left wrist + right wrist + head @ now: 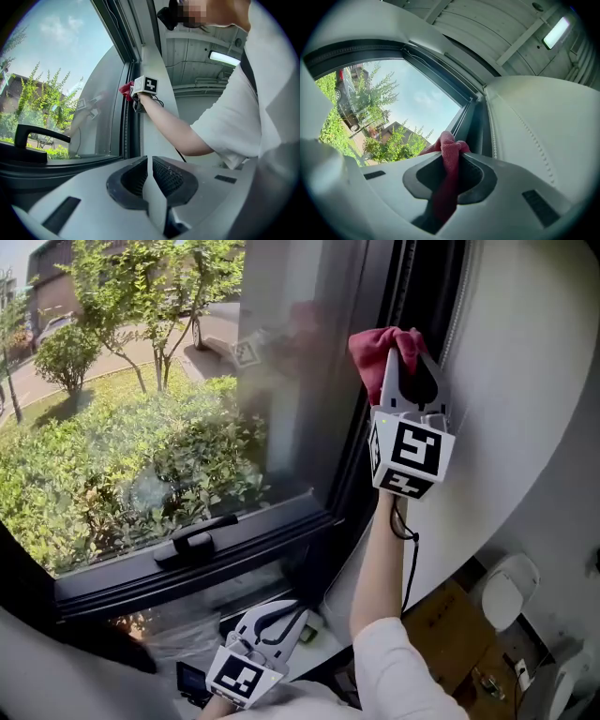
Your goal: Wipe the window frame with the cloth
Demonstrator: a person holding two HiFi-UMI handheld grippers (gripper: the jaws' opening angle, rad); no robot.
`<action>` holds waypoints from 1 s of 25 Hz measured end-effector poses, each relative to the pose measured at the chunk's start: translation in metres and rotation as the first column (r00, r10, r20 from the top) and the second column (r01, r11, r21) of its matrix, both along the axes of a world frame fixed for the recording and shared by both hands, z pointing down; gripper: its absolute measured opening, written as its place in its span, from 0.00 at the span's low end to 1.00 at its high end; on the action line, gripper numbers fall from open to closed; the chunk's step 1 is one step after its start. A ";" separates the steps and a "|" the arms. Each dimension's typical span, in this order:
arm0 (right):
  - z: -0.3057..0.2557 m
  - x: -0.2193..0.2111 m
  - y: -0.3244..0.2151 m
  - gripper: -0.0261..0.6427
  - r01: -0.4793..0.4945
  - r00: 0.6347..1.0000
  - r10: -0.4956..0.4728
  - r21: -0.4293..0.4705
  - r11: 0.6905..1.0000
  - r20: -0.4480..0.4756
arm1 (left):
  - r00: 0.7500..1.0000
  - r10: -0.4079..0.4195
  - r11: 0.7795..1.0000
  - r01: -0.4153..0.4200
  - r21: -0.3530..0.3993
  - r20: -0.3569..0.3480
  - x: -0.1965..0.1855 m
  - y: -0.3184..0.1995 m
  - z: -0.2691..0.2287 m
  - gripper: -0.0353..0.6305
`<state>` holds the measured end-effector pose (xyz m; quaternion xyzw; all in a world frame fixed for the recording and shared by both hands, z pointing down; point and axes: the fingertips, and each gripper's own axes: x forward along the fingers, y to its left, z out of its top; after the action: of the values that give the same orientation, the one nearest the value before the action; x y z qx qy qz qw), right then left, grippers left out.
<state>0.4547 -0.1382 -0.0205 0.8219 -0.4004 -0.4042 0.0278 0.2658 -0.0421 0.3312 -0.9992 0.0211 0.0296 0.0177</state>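
- The window frame (342, 479) was dark. Its upright member ran lengthwise up and down beside the glass (141, 427), so I judged that any wiping stroke would have to follow that long axis.
- A pale wall (525, 381) curved in close on the far side of that upright. It left a narrow channel and looked like the main thing that would crowd a sideways move.
- The right tongs (410, 357) were raised high against the upright and pointed up along it. They were far nearer the work than the other pair, and their jaws were pinching the cloth.
- The left tongs (292, 613) hung low near the sill, well apart from the cloth. Their jaws were pressed together with nothing between them, and they took no part in the wipe.
- A black handle (195, 542) lay on the lower rail, well below the cloth and out of its path.
- The red cloth (373, 351) was bunched and stuck out past the tips of the right tongs. It sat at the upright on its glass side and seemed to touch it, though the contact itself could not be confirmed.
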 end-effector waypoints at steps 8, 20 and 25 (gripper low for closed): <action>0.007 0.002 -0.001 0.15 -0.003 1.000 0.003 -0.013 1.000 0.012 | 1.000 -0.005 1.000 0.005 -0.020 0.003 -0.004 -0.001 0.002 0.12; 0.021 0.003 0.000 0.15 -0.008 1.000 0.009 -0.030 1.000 0.024 | 1.000 0.009 1.000 -0.009 -0.019 0.001 -0.004 0.002 0.002 0.12; 0.026 0.003 -0.001 0.14 -0.007 0.999 0.009 -0.036 0.999 0.032 | 1.000 0.014 1.000 -0.014 -0.016 0.004 -0.006 0.004 0.003 0.12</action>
<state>0.4580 -0.1389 0.0051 0.8294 -0.4047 -0.3833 0.0377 0.2602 -0.0382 0.3340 -0.9995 0.0142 0.0276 0.0098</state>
